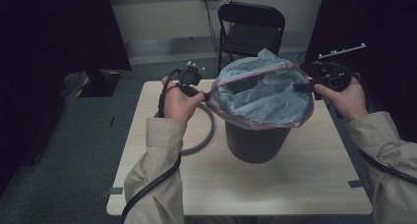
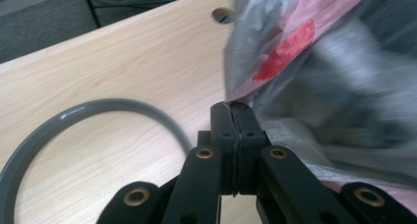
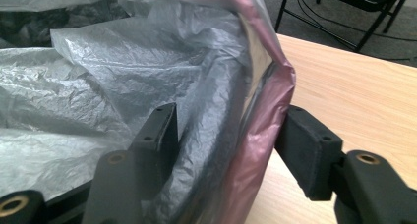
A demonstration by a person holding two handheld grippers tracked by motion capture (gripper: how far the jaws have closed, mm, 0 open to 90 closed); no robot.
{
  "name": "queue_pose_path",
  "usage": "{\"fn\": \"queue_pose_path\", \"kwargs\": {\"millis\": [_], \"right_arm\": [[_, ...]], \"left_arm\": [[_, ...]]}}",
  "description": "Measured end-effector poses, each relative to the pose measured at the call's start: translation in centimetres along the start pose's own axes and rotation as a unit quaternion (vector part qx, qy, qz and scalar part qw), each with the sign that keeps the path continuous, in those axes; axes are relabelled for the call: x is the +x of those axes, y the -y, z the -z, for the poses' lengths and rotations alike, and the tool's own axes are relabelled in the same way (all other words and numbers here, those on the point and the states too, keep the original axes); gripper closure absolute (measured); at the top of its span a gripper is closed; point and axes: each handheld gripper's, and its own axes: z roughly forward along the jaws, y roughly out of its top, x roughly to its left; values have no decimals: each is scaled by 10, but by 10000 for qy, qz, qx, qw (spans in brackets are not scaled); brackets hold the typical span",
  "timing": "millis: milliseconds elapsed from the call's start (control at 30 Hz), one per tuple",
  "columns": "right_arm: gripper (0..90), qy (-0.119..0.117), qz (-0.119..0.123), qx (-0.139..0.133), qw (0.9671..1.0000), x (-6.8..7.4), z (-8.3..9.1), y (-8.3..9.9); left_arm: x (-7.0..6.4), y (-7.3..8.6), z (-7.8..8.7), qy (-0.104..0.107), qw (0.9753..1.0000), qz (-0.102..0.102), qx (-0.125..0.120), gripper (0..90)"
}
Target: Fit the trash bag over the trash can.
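Now bag rim (image 2: 246, 94) between both jaws.

The thin grey plastic bag with pink hem (image 1: 265, 94) is crinkled and semi-glossy. The pale wood-grain table (image 1: 295, 180) is smooth and matt. The grey plastic ring (image 2: 59, 123) is glossy.

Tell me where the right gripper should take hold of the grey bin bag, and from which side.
Grip the pink-edged hem of the thin grey plastic bin bag, coming from outside the dark round bin on the person's right. The hem stands up as a folded edge there, and the right gripper already straddles it, one jaw inside, one outside. The left gripper pinches the opposite hem.
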Motion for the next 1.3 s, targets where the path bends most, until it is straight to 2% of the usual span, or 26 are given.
{"fn": "queue_pose_path", "kwargs": {"millis": [33, 100, 200, 233, 367, 433, 500, 633, 733, 800, 967, 1000, 1100, 1167, 1300], "right_arm": [[428, -6, -26, -12, 10000, 0, 0, 0], [430, -59, -53, -45, 10000, 0, 0, 1], [418, -123, -102, -40, 9999, -2, -1, 2], [417, -129, -105, -42, 9999, -2, -2, 2], [409, -175, -123, -69, 9997, -4, -1, 2], [370, -235, -220, -95, 9994, -7, 2, 2], [384, -377, -317, -205, 9986, -10, 8, 2], [381, -369, -390, -349, 9979, -18, 26, 0], [416, -442, -430, -410, 9973, -21, 35, 1], [423, -365, -401, -480, 9974, -21, 43, 1], [466, -391, -482, -488, 9969, -28, 54, 2], [498, -399, -468, -447, 9971, -29, 55, 2], [518, -387, -410, -325, 9979, -29, 53, 4], [517, -395, -396, -238, 9982, -29, 47, 5], [547, -393, -411, -123, 9983, -27, 34, 6]], "left_arm": [[0, 2, -5, 73, 10000, -40, -36, 897], [-4, 5, -17, 71, 9999, -95, 92, 898], [-6, 8, -29, 131, 9998, -30, 139, 898], [-6, 8, -30, 150, 9997, -67, 152, 898], [-9, 5, -25, 30, 9998, -116, 136, 895], [-7, 5, -19, 0, 9999, -129, 76, 888], [-6, 5, -14, -13, 9999, -130, 28, 882], [-4, 6, -6, -35, 9999, -110, -93, 879], [-5, 6, -2, -51, 9998, -136, -163, 879], [-6, 6, -1, -41, 9997, -140, -217, 881], [-8, 5, 2, -29, 9996, -143, -251, 881], [-8, 5, 3, -30, 9995, -173, -269, 881], [-9, 4, 3, -48, 9994, -167, -315, 881], [-9, 3, 3, -36, 9993, -233, -285, 882], [-8, 2, -2, -62, 9992, -175, -362, 885]]}}
